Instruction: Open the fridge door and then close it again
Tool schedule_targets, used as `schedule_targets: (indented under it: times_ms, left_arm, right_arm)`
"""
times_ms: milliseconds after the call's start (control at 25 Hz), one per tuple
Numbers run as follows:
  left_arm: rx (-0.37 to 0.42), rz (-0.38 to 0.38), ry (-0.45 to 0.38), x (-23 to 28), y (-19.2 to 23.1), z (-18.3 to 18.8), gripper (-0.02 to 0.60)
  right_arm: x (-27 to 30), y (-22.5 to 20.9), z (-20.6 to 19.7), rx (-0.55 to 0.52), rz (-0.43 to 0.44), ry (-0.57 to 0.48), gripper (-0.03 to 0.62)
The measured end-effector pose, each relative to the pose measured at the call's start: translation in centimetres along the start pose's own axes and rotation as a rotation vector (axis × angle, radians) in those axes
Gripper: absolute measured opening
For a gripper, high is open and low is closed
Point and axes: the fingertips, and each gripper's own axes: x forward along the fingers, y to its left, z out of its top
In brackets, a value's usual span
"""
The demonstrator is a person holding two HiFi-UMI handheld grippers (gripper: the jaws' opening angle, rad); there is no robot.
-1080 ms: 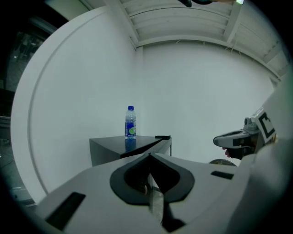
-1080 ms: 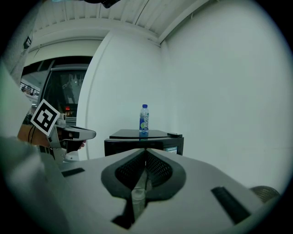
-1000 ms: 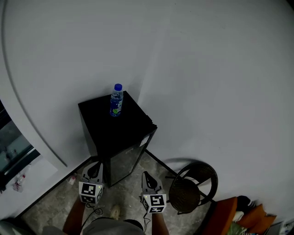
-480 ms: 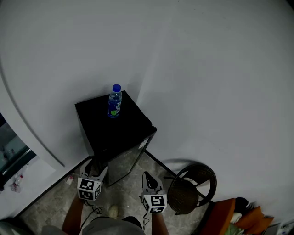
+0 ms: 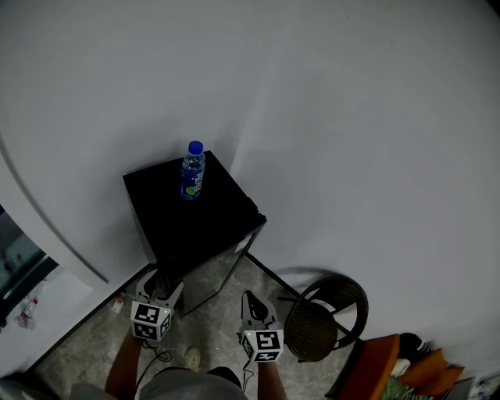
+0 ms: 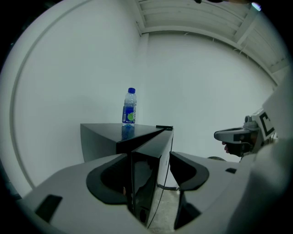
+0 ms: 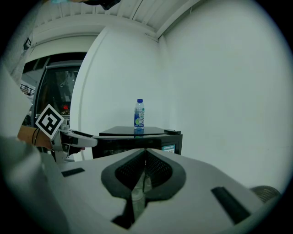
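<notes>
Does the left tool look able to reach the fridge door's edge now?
Likely yes: the left tool has just been opening, and the edge of the fridge door already stands between its jaws, nothing else in the way.

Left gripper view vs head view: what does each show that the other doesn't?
Left gripper view only: the left gripper's jaws, just opened, standing apart either side of the fridge door's free edge; the slatted ceiling. Head view only: the chair, the floor, the person's forearms. Both: the black fridge, the water bottle upright on it, the right gripper.
</notes>
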Motion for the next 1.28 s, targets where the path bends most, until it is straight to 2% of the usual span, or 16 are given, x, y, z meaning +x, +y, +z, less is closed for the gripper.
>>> schedule_targets:
  times_ms: [280, 440, 920, 1280]
  left_arm:
    - [0.008, -0.016, -0.007, 0.5, 0.0, -0.2, 0.284]
    - [0.021, -0.005, -0.007, 0.5, 0.3, -0.2, 0.23]
    - [0.037, 0.009, -0.011, 0.2, -0.1, -0.2, 0.223]
    - [0.022, 0.053, -0.004, -0.2, -1.0, -0.5, 0.219]
  right_arm:
    - [-0.1, 0.1, -0.4, 0.001, -0.023, 0.005, 0.025]
    - [-0.6, -0.2, -0.5, 0.003, -0.045, 0.004, 0.025]
    - [-2.1, -1.1, -0.6, 0.007, -0.081, -0.006, 0.025]
    - [-3.1, -2.5, -0.9, 0.009, -0.06, 0.001, 0.025]
